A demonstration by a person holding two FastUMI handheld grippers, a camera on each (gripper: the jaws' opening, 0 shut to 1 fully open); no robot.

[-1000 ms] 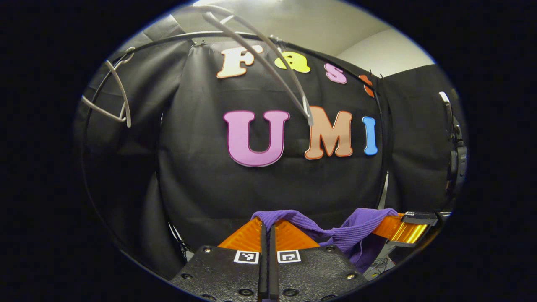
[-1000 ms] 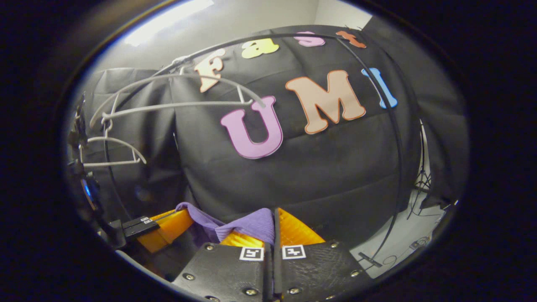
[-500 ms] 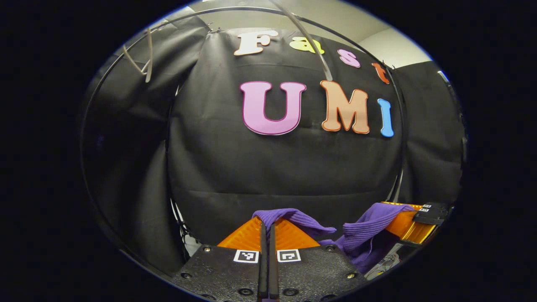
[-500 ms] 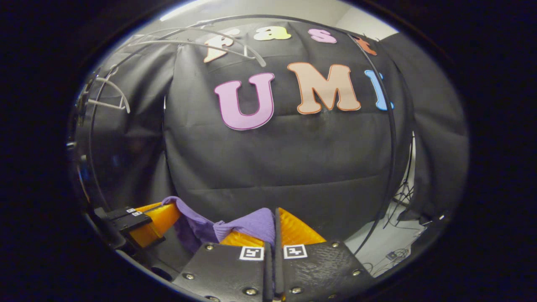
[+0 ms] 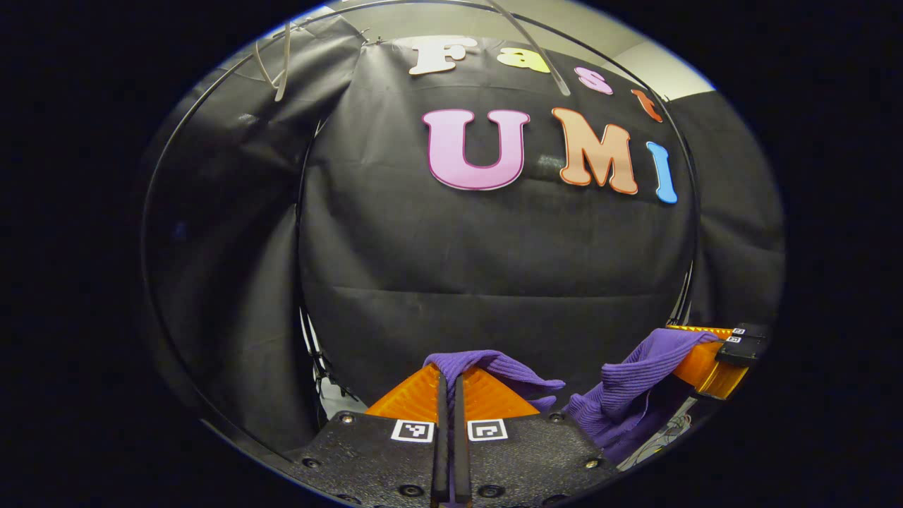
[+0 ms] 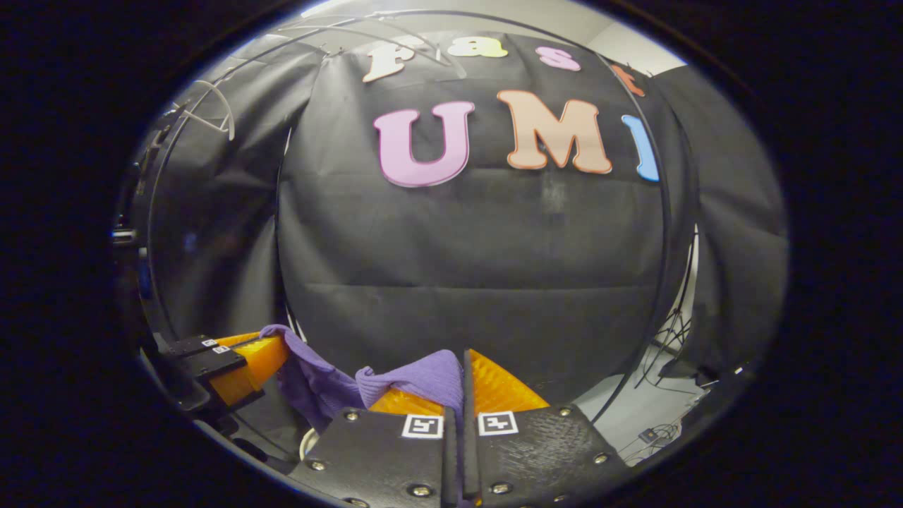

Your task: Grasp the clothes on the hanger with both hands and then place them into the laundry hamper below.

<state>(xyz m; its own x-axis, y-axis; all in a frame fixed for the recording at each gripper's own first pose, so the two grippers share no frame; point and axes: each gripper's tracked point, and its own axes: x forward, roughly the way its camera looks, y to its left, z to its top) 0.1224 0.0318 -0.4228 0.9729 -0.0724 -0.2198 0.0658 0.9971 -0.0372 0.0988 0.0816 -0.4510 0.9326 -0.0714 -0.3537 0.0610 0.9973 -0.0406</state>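
- Left gripper [image 5: 449, 377]: fingers clenched on a fold of the purple garment [image 5: 628, 381], which sags between the two grippers.
- Right gripper [image 6: 462, 374]: fingers clamped on the garment's other end.
- Left gripper view: two pale hangers [image 5: 282, 53] high at top.
- Right gripper view adds cables [image 6: 667, 339] on the pale floor at right.

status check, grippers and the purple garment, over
Left gripper shut on purple garment. Right gripper shut on it too. Garment slung between them, off the hangers. Hamper unseen.
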